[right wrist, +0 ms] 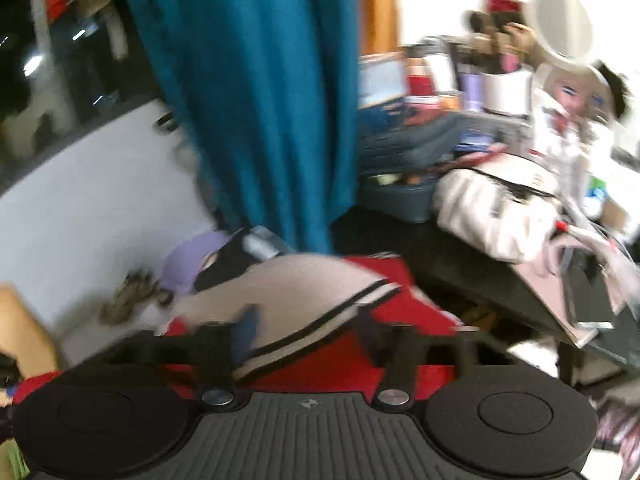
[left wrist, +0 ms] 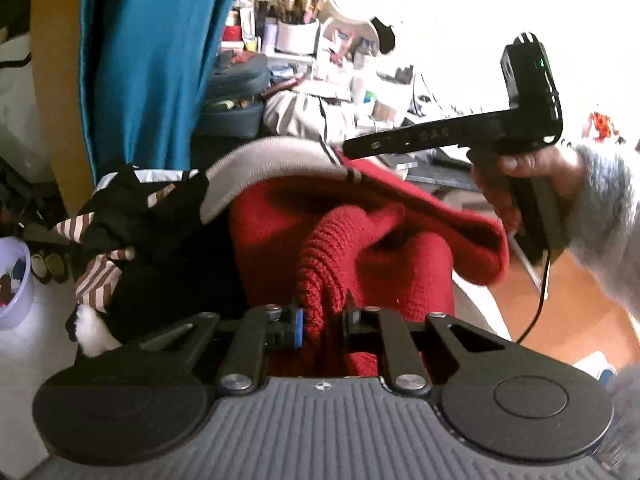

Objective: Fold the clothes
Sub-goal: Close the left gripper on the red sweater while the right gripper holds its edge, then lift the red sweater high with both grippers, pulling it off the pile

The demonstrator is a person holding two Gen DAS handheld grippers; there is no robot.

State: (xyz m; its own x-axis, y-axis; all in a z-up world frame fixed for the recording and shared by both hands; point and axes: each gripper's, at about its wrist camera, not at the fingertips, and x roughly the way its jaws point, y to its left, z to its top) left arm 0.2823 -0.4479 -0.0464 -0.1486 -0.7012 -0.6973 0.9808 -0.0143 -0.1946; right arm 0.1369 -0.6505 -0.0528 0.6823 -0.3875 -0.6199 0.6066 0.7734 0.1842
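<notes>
A red knit sweater (left wrist: 360, 248) with a beige, black-striped band (left wrist: 272, 160) hangs lifted in front of me. My left gripper (left wrist: 322, 314) is shut on a bunched fold of the red knit. My right gripper shows in the left wrist view (left wrist: 348, 148), held by a hand at the right, its tips at the sweater's beige edge. In the blurred right wrist view my right gripper (right wrist: 308, 326) has the beige striped band (right wrist: 320, 320) and red cloth (right wrist: 384, 272) between its fingers, which stand apart.
A teal curtain (left wrist: 156, 60) hangs at the left. A heap of black and brown-striped clothes (left wrist: 120, 240) lies to the left of the sweater. A cluttered desk (left wrist: 312, 64) with boxes, a mirror and a white bag stands behind. A lilac tub (left wrist: 14, 280) sits on the floor.
</notes>
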